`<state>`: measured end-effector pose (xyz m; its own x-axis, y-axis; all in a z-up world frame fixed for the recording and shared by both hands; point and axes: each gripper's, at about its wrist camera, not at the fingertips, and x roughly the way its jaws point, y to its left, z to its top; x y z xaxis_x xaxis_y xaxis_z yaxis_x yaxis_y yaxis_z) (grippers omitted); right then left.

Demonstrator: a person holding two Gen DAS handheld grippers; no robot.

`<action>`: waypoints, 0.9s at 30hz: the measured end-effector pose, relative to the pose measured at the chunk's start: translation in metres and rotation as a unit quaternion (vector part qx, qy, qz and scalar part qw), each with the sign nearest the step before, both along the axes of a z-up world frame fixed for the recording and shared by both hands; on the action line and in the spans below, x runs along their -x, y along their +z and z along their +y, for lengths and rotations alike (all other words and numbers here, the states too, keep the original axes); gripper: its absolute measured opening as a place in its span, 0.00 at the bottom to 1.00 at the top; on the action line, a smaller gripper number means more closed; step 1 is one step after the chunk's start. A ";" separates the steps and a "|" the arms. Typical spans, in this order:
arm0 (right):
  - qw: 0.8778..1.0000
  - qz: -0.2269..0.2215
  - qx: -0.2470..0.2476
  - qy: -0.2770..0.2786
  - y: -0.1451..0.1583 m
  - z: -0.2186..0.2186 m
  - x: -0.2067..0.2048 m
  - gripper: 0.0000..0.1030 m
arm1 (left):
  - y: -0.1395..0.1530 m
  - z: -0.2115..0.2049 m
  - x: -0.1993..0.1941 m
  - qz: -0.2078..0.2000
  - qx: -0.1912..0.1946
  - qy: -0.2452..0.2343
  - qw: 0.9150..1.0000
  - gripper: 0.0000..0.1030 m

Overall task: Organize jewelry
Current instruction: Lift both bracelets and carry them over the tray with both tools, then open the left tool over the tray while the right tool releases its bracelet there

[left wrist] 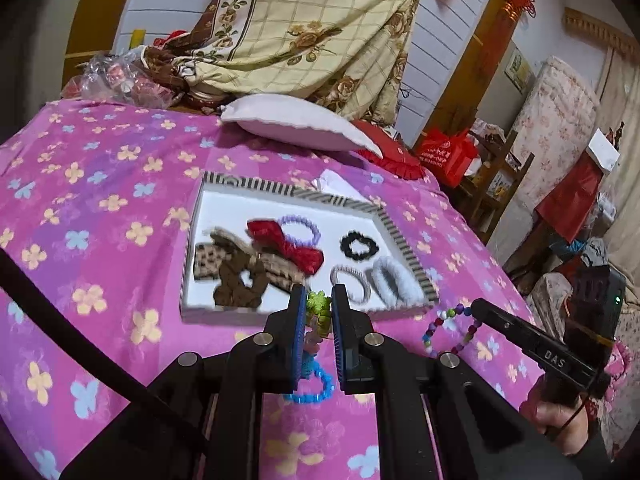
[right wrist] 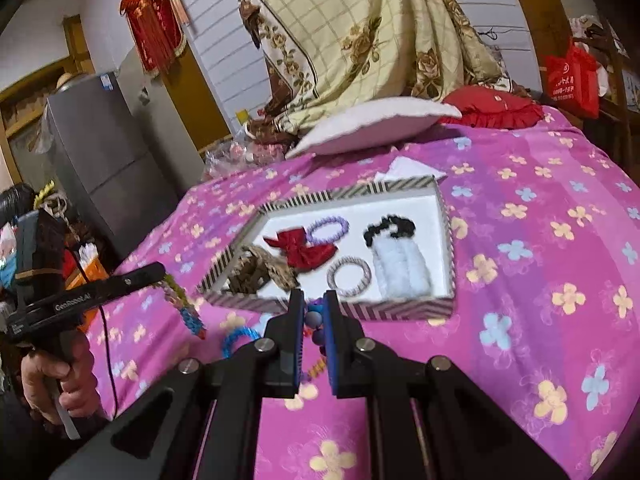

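Note:
A striped-rim white tray [left wrist: 404, 246] [right wrist: 447, 216] lies on the pink flowered bedspread and holds a red bow [left wrist: 286, 242] [right wrist: 304, 250], a purple ring [left wrist: 300, 226], a black scrunchie [left wrist: 358, 246], brown and leopard scrunchies [left wrist: 236, 272], a grey ring [right wrist: 349, 276] and white fluffy ties [right wrist: 402, 268]. My left gripper [left wrist: 318, 300] is shut on a braided multicolour bracelet [left wrist: 316, 356] with a green top and blue loop, just in front of the tray. My right gripper [right wrist: 313, 304] is shut on a beaded bracelet [right wrist: 316, 322] [left wrist: 452, 330], also at the tray's near rim.
A white pillow [left wrist: 296, 120] and a red cushion [right wrist: 496, 110] lie behind the tray. A floral quilt [left wrist: 320, 28] is piled at the back. A grey fridge [right wrist: 104, 160] stands left of the bed, red bags [left wrist: 448, 154] to the right.

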<state>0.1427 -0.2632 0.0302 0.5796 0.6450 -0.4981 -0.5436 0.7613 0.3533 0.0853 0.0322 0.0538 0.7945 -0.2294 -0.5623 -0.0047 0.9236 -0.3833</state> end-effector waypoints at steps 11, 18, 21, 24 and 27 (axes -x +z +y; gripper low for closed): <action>0.999 0.023 -0.022 -0.008 0.022 0.035 -0.073 0.09 | 0.019 0.022 -0.085 0.022 -0.039 0.020 0.999 0.00; 0.996 0.079 0.016 -0.032 0.004 0.059 -0.169 0.09 | 0.021 0.033 -0.156 0.034 -0.052 0.028 0.998 0.00; 0.994 0.081 0.051 -0.048 -0.004 0.070 -0.204 0.09 | 0.015 0.034 -0.186 0.038 -0.031 0.024 0.999 0.00; 0.992 0.091 0.074 -0.052 -0.016 0.082 -0.227 0.09 | -0.010 0.037 -0.214 0.065 -0.027 0.032 0.997 0.00; 0.989 0.106 0.091 -0.038 -0.030 0.100 -0.240 0.09 | -0.038 0.050 -0.221 0.103 -0.033 0.050 0.993 0.00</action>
